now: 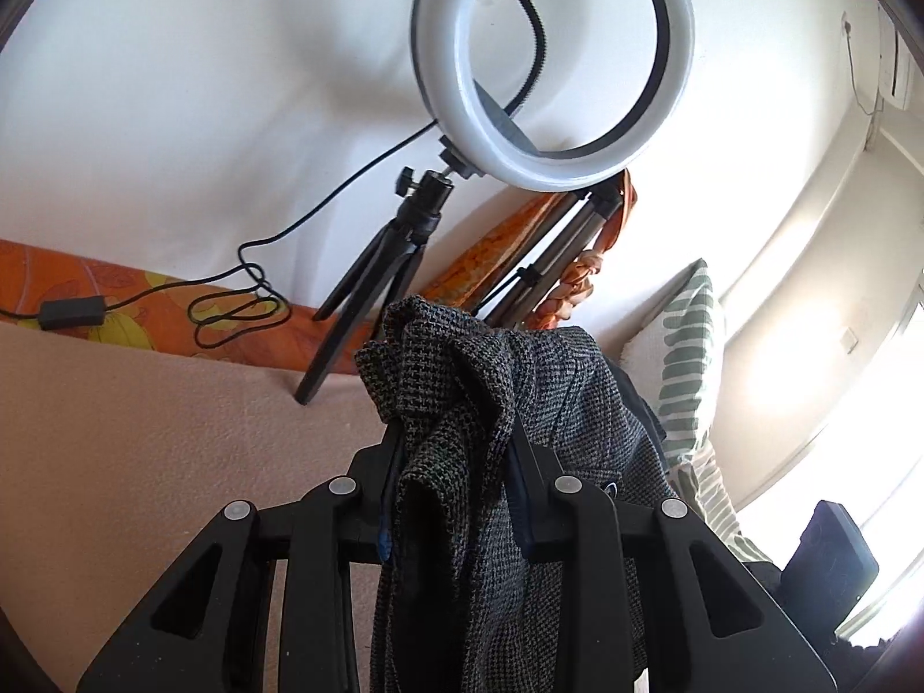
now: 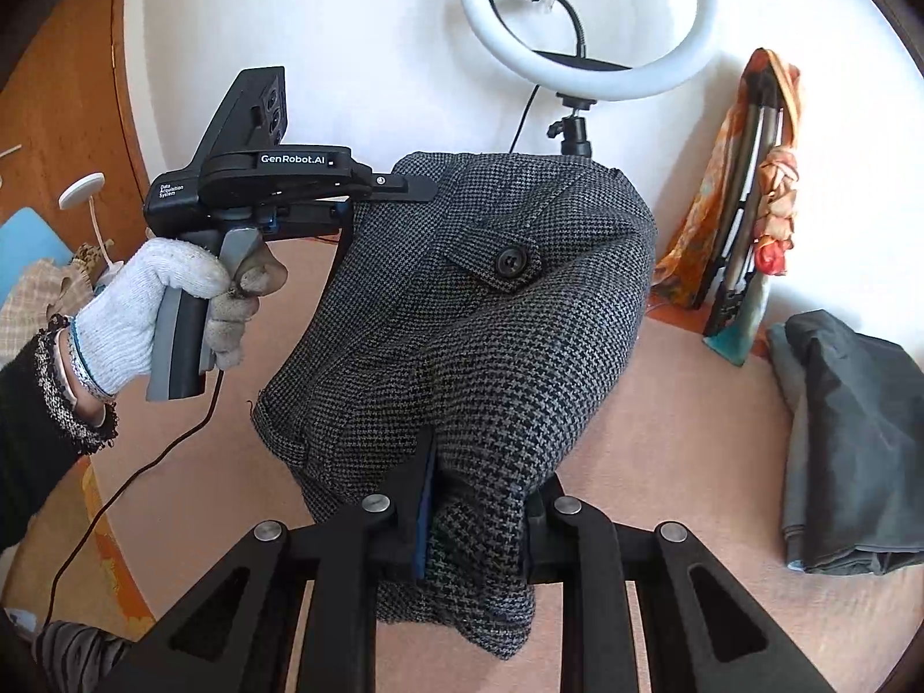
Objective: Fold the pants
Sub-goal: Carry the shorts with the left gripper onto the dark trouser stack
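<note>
Fingers [image 2: 424, 496]: both pairs clamp pants [image 2: 491, 317] | hem seemingly near bedspread [image 2: 664, 433]

I am in a home bedroom: a peach bedspread [image 2: 664, 433] lies under me, a striped pillow [image 1: 690, 346] at its right edge, a ring light [image 2: 586, 17] and an air conditioner [image 1: 898, 75] by the white wall
</note>
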### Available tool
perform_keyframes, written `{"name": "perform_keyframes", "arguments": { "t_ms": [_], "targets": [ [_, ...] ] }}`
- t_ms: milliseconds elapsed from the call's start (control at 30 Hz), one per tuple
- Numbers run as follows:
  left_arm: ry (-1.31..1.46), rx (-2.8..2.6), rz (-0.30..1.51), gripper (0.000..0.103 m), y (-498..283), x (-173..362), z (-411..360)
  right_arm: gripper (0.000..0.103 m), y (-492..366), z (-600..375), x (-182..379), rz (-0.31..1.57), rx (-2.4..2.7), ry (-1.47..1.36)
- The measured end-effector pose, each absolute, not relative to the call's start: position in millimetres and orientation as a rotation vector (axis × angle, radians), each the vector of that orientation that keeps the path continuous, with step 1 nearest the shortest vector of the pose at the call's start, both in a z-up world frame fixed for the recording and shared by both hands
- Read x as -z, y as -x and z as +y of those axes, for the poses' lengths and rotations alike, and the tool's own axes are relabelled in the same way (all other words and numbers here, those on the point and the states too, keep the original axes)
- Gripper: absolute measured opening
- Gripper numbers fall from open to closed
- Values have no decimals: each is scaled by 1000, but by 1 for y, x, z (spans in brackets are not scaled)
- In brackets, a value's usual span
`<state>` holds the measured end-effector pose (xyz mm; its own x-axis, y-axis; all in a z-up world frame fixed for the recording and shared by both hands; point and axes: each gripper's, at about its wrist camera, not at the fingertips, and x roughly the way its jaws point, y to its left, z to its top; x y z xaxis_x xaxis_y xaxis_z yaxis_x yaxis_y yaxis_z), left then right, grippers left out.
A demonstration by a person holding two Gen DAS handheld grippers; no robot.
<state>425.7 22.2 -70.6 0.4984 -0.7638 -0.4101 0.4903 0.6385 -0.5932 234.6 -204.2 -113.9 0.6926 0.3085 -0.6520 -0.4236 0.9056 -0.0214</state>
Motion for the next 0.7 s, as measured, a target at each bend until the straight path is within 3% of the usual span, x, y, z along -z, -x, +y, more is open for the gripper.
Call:
{"name": "perform_keyframes", "arguments": {
  "t_ms": [700],
  "targets": [
    [337, 1025, 630, 28, -432, 13, -211, 20, -195, -393, 48, 607, -118, 258]
  ]
}}
